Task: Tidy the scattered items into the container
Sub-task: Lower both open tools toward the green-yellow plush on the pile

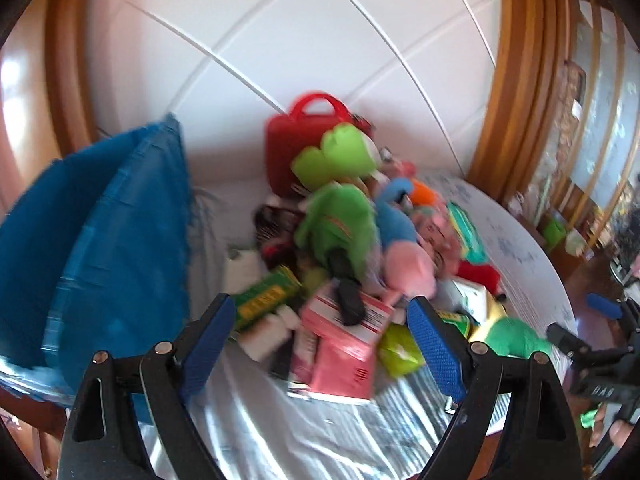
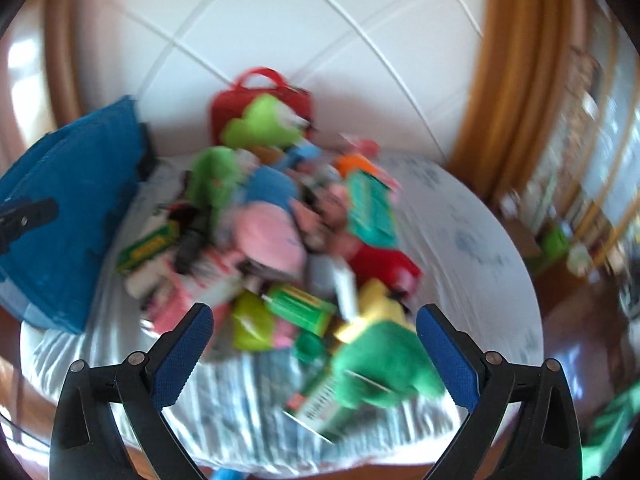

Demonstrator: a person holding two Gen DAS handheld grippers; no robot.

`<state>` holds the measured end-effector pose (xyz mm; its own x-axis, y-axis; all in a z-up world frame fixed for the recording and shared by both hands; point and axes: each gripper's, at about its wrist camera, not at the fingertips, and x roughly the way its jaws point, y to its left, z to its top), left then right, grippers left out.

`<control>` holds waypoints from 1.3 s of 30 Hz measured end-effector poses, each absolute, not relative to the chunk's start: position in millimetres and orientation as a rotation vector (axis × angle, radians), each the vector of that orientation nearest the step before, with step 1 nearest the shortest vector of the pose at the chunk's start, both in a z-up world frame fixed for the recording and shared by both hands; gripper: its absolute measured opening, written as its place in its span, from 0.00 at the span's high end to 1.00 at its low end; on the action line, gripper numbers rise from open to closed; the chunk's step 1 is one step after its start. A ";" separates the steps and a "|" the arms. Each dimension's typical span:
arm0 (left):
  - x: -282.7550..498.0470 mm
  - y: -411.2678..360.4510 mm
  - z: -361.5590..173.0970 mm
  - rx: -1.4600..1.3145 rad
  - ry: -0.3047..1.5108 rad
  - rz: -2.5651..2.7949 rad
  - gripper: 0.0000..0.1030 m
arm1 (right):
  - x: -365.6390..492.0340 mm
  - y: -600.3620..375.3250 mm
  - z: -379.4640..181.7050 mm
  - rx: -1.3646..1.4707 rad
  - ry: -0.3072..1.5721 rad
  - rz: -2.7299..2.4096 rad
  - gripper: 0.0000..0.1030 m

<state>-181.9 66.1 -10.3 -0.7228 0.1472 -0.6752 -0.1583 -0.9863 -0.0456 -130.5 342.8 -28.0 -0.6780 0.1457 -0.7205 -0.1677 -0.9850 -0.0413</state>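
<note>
Progress: nothing visibly tidied; the whole job looks left to do.
Items: heap of plush toys, cartons and packets on the striped white sheet, at 12 o'clock of both grippers.
Container: likely the blue fabric bag, at 9 o'clock of the heap.
Left gripper: angled down over the pink carton, jaws apart, empty.
Right gripper: angled down over the green plush toy, jaws apart, empty.
</note>
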 end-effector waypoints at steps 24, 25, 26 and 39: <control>-180.5 277.9 -147.1 -1.314 0.049 2.428 0.14 | -101.1 521.0 -125.0 -1.434 0.214 2.451 0.00; -176.3 289.1 -149.6 -1.324 0.028 2.445 0.14 | -102.3 531.1 -129.6 -1.459 0.203 2.476 0.00; -173.7 296.6 -151.5 -1.338 0.008 2.458 0.14 | -104.4 537.6 -132.4 -1.479 0.194 2.499 0.00; -153.5 350.4 -200.7 -1.608 0.043 2.645 0.20 | -138.7 554.4 -189.2 -1.883 -0.051 2.635 0.18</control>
